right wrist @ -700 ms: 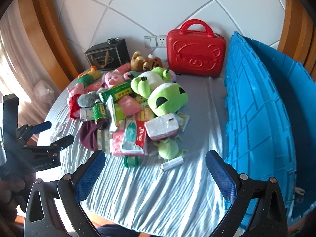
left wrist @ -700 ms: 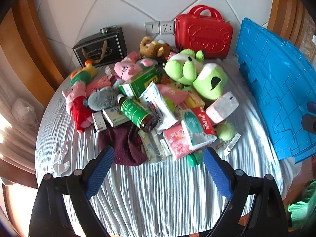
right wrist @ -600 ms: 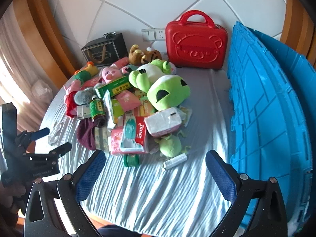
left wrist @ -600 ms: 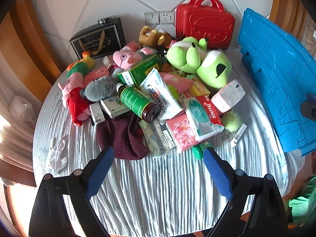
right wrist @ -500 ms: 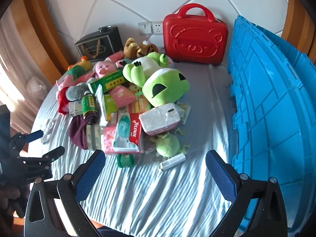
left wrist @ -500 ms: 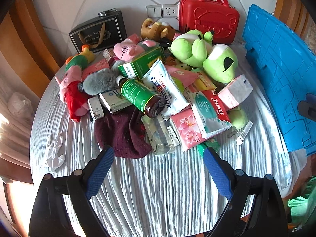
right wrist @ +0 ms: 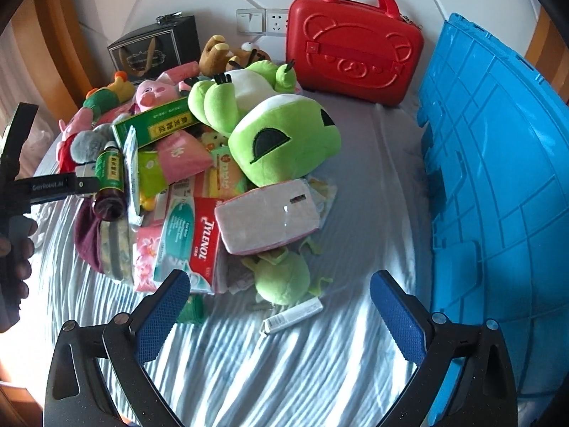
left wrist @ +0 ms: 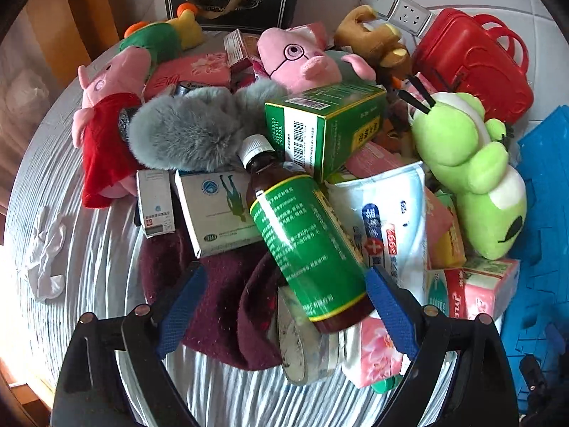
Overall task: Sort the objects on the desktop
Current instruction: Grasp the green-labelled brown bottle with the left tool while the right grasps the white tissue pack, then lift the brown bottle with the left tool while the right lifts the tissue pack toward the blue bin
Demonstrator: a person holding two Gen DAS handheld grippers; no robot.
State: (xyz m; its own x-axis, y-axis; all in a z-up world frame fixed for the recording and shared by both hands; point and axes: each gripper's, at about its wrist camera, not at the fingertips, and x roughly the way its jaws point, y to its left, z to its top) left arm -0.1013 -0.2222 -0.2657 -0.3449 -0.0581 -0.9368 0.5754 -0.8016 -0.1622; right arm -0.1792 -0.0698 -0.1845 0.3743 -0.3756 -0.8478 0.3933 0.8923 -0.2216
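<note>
From the left wrist, the left gripper (left wrist: 284, 295) points steeply down over the heap, its blue-padded jaws spread wide and pressing on nothing. Between them lies a brown bottle with a green label (left wrist: 306, 245), white cap toward the pile, resting across a maroon cloth (left wrist: 220, 306) and a roll of tape (left wrist: 302, 341). Its neck sits just beside a green carton (left wrist: 323, 124), with a grey furry toy (left wrist: 199, 124) and a pale flat box (left wrist: 217, 210) to the left. A white tube (left wrist: 391, 220) lies along its right side, and a green frog plush (left wrist: 473, 170) lies farther right, in front of the red case (left wrist: 469, 60). From the right wrist, the right gripper (right wrist: 281, 316) also stands fully spread and empty, above the striped bedsheet (right wrist: 284, 373). A small green frog toy (right wrist: 284, 277) and a white stick (right wrist: 295, 315) lie just beyond its fingertips, near a Tylenol pack (right wrist: 202, 238) and a pink-edged tissue pack (right wrist: 266, 213). The blue crate (right wrist: 498, 195) stands on the right; at the left edge a hand (right wrist: 14, 256) holds the other gripper near the bottle.
</note>
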